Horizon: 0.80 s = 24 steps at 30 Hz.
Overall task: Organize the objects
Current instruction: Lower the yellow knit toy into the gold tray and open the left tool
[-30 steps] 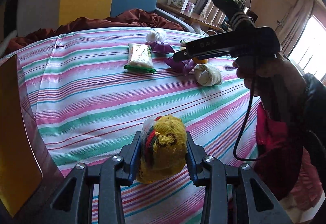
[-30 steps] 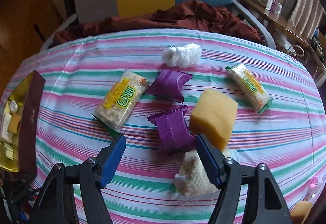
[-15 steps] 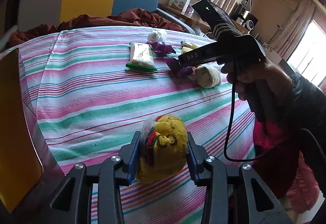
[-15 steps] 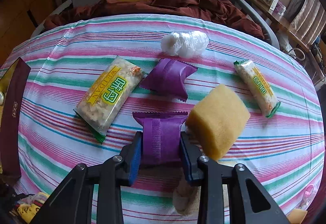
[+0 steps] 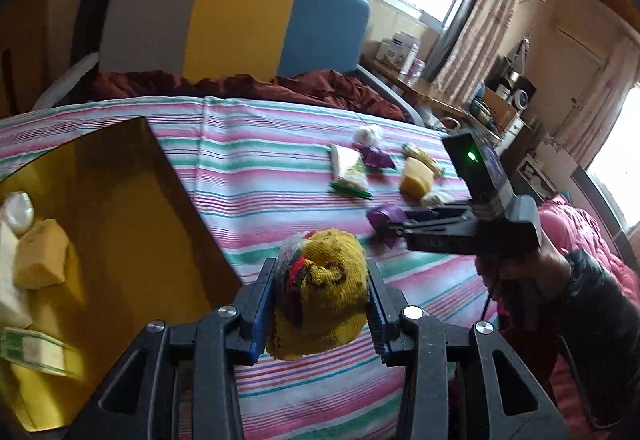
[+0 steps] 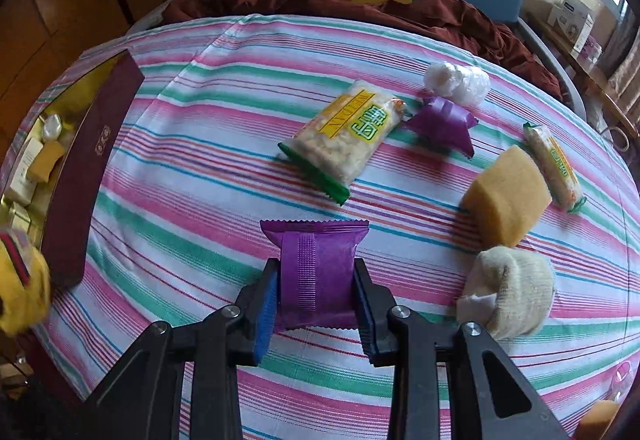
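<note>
Through the left wrist camera, our left gripper (image 5: 318,304) is clamped on a yellow knitted bundle with red and green threads (image 5: 320,292), its jaws pressed into both sides, held above the striped tablecloth (image 5: 248,160) just beside the open gold-lined box (image 5: 120,208). That box already holds a yellow sponge block (image 5: 40,260) and small wrapped items. We judge that the soft knit could sag or slip out if the squeeze eases before it is over the box; it bulges past the jaws and looks loosely wadded, with a bit of clear plastic at its top.

Through the right wrist camera, our right gripper (image 6: 316,306) is closed on a purple foil snack packet (image 6: 314,268), pinching its ribbed middle seam, lifted slightly off the cloth. The glossy foil is slick and puffed, so we think it may twist or slide free on the carry. The box's maroon wall (image 6: 92,176) lies well to the left, and the two loaded grippers could collide there.
</note>
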Each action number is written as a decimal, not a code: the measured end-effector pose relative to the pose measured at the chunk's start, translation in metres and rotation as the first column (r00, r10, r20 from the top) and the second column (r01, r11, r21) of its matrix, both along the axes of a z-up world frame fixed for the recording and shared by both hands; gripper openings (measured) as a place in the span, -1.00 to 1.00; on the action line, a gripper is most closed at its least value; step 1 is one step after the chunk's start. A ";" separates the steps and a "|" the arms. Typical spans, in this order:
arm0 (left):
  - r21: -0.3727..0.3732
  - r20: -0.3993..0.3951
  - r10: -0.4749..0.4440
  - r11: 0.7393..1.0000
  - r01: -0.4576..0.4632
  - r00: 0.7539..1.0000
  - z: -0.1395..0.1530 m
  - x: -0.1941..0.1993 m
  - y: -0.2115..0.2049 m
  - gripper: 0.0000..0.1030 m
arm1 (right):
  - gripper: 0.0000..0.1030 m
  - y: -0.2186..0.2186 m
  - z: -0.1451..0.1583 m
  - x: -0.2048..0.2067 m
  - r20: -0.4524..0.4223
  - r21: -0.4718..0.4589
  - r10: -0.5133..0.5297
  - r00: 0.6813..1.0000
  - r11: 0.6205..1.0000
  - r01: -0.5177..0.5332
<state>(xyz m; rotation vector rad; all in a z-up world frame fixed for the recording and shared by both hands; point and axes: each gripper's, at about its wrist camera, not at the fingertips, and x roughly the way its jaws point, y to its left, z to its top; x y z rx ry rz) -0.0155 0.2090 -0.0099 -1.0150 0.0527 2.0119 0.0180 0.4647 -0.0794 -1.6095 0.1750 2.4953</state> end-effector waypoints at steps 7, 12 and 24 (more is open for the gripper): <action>-0.084 0.045 0.292 0.954 -0.288 0.955 0.005 -0.106 -0.066 -0.20 | -0.34 0.001 0.004 0.002 -0.013 0.008 -0.009 1.000 1.000 0.009; -0.124 0.073 0.410 0.908 -0.400 0.909 -0.004 -0.165 -0.094 -0.20 | -0.34 -0.001 0.001 0.001 -0.005 0.020 0.001 1.000 1.000 -0.001; -0.255 -0.020 0.509 0.830 -0.496 0.861 -0.029 -0.234 -0.090 0.12 | -0.34 0.000 -0.001 -0.001 -0.004 0.016 0.002 1.000 1.000 -0.002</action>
